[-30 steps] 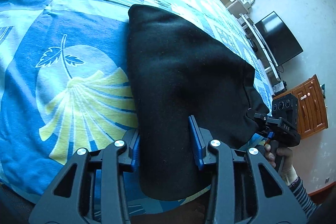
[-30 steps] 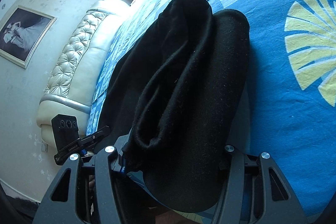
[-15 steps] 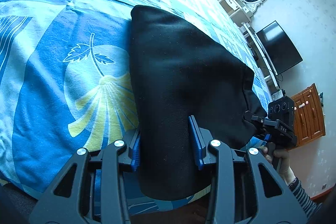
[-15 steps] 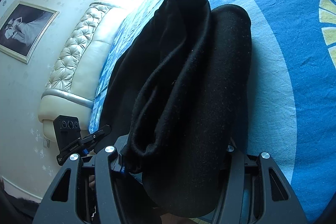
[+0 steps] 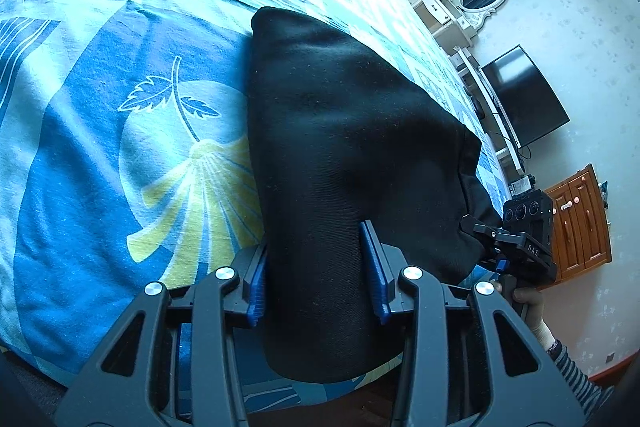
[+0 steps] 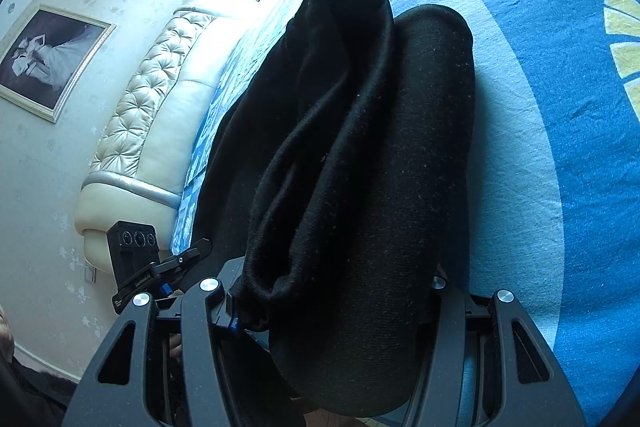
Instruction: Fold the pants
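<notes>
Left wrist view: The left gripper [image 5: 318, 273] is closed on the black pants [image 5: 340, 155]. Its two blue-padded fingers [image 5: 256, 285] press against either side of a thick folded band of the fabric. Ahead of the fingers, the pants extend away as a broad dark panel lying on the bed [image 5: 100, 155], which carries a blue sheet printed with a yellow fan-leaf motif. To the left of the fingers the sheet is uncovered. To the right of the fingers and slightly ahead, the right gripper [image 5: 486, 239] meets the opposite end of the pants; its finger state cannot be determined in this view. The hand [image 5: 524, 301] on its handle is partly visible. Further right stand a dark television [image 5: 524, 97] and a wooden cabinet [image 5: 584, 223].

Right wrist view: The right gripper [image 6: 334, 301] grips the pants [image 6: 380, 163], closed on them. The fabric bunches between the fingers as several stacked layers, with a rolled hem at the left finger and a smooth, thick fold at the right finger. The bundle runs forward from the fingers over the bed [image 6: 560, 99]. To the left of the fingers, the left gripper [image 6: 182, 261] is seen at the far end of the garment. Beyond it are a tufted cream headboard [image 6: 160, 99] and a framed picture [image 6: 48, 59] on the wall.
</notes>
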The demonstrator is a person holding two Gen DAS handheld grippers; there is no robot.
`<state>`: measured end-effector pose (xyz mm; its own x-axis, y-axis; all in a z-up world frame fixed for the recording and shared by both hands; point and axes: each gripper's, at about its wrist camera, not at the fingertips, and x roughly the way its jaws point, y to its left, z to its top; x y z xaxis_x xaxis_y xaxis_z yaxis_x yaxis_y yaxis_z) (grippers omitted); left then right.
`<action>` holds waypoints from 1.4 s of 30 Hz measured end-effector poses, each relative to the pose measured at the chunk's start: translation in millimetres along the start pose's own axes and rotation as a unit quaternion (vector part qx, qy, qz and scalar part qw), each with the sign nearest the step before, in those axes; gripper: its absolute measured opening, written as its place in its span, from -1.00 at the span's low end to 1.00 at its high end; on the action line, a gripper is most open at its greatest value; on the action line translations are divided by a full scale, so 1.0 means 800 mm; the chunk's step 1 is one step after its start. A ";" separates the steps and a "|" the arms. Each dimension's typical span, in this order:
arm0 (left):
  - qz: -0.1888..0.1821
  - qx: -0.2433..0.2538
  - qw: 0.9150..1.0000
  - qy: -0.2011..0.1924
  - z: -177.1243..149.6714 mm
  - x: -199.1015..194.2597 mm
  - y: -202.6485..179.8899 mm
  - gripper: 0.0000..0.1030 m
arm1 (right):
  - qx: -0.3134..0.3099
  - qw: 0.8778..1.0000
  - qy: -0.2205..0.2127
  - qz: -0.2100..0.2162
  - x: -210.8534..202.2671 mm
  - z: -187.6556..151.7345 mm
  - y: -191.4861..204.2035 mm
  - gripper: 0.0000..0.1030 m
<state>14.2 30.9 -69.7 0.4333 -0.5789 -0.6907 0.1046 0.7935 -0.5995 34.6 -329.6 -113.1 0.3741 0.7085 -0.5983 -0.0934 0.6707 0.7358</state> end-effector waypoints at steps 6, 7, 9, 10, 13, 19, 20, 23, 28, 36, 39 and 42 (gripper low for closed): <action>-0.009 0.016 1.000 -0.007 0.000 -0.010 0.000 -0.02 | -0.001 1.000 0.002 -0.006 -0.014 0.000 0.001 0.20; -0.012 0.018 1.000 -0.008 0.000 -0.016 0.002 0.08 | -0.005 1.000 0.002 -0.014 -0.021 0.000 0.002 0.23; -0.028 0.014 0.999 -0.019 0.001 -0.032 0.009 0.35 | -0.006 1.000 -0.002 -0.022 -0.037 0.000 0.001 0.29; -0.033 0.012 0.999 -0.025 0.003 -0.041 0.013 0.35 | -0.003 1.000 -0.007 -0.024 -0.046 0.001 -0.001 0.31; -0.027 0.010 0.999 -0.039 0.021 -0.055 0.026 0.49 | 0.001 0.999 -0.031 -0.016 -0.064 0.012 -0.006 0.40; -0.054 -0.007 0.998 0.007 0.087 -0.001 0.045 0.57 | 0.000 0.999 -0.030 -0.011 -0.032 0.060 -0.020 0.58; -0.058 -0.013 0.998 0.015 0.098 0.011 0.047 0.57 | 0.004 1.000 -0.026 -0.009 -0.025 0.067 -0.023 0.58; -0.047 -0.014 0.998 0.038 0.118 0.047 0.046 0.57 | 0.005 1.000 0.000 -0.012 -0.020 0.075 -0.022 0.60; -0.042 -0.016 0.998 0.039 0.125 0.061 0.043 0.70 | -0.050 0.997 0.008 -0.050 -0.070 0.057 0.000 0.59; -0.030 -0.018 0.999 0.041 0.141 0.077 0.037 0.75 | 0.035 0.998 -0.053 0.015 -0.056 0.084 -0.053 0.60; -0.014 -0.009 0.999 0.041 0.144 0.081 0.032 0.59 | 0.020 0.998 -0.049 0.027 -0.015 0.103 -0.045 0.60; 0.021 0.019 0.999 0.045 0.144 0.085 0.023 0.02 | 0.000 0.999 -0.037 0.032 0.014 0.113 -0.025 0.32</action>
<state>148.8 27.7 -81.3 0.3560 -0.5586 -0.7491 0.1221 0.8226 -0.5554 124.0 -355.3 -105.7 0.4352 0.7317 -0.5247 -0.1186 0.6242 0.7722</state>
